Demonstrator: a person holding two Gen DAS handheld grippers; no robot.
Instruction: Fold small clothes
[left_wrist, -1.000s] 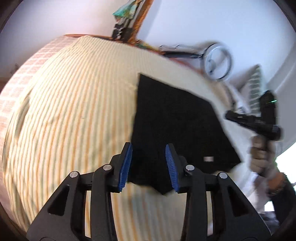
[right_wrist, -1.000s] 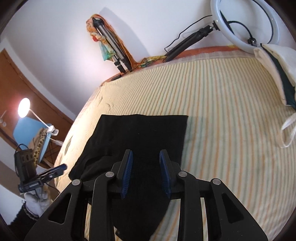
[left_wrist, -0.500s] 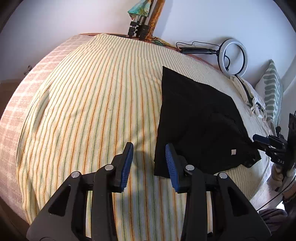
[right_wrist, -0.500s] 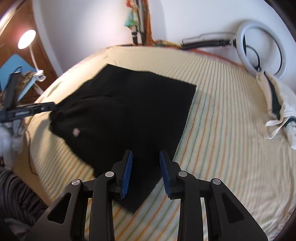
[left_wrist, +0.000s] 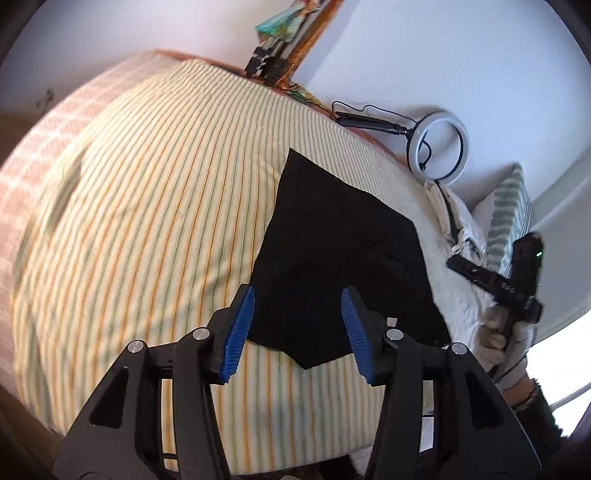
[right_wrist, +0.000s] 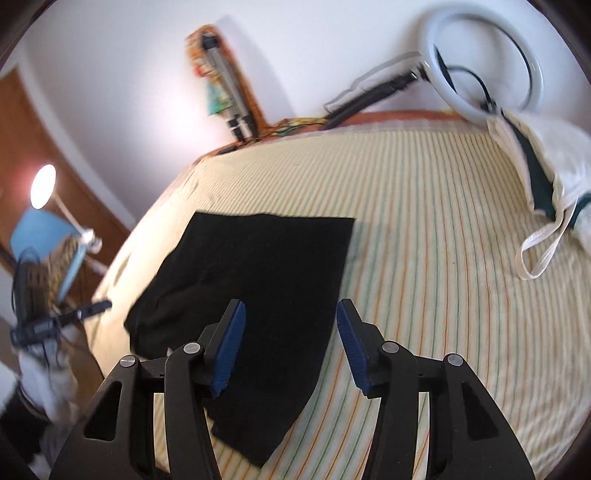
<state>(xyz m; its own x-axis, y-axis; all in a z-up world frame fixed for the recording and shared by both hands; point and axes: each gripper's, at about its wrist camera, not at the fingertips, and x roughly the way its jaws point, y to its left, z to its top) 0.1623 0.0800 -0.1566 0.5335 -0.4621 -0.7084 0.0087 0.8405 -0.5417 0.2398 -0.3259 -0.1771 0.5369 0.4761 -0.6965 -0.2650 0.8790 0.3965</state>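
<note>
A black garment (left_wrist: 340, 258) lies flat on the striped yellow bedspread (left_wrist: 147, 221), with a small white tag near its near edge. My left gripper (left_wrist: 297, 332) is open and empty, hovering just above the garment's near corner. In the right wrist view the same garment (right_wrist: 258, 273) lies spread out, and my right gripper (right_wrist: 290, 347) is open and empty above its near right edge. The right gripper also shows in the left wrist view (left_wrist: 498, 280) at the bed's right side; the left gripper shows in the right wrist view (right_wrist: 59, 317) at the far left.
A ring light (right_wrist: 480, 62) on a stand leans at the head of the bed. A white bag with a dark lining (right_wrist: 543, 177) lies at the right. A striped pillow (left_wrist: 509, 214) sits beyond it. A lamp (right_wrist: 42, 186) and a blue chair stand at the left.
Both grippers have opened wider. The left gripper moved right, back over the garment's near corner. The right gripper swung back over the garment's right edge.
</note>
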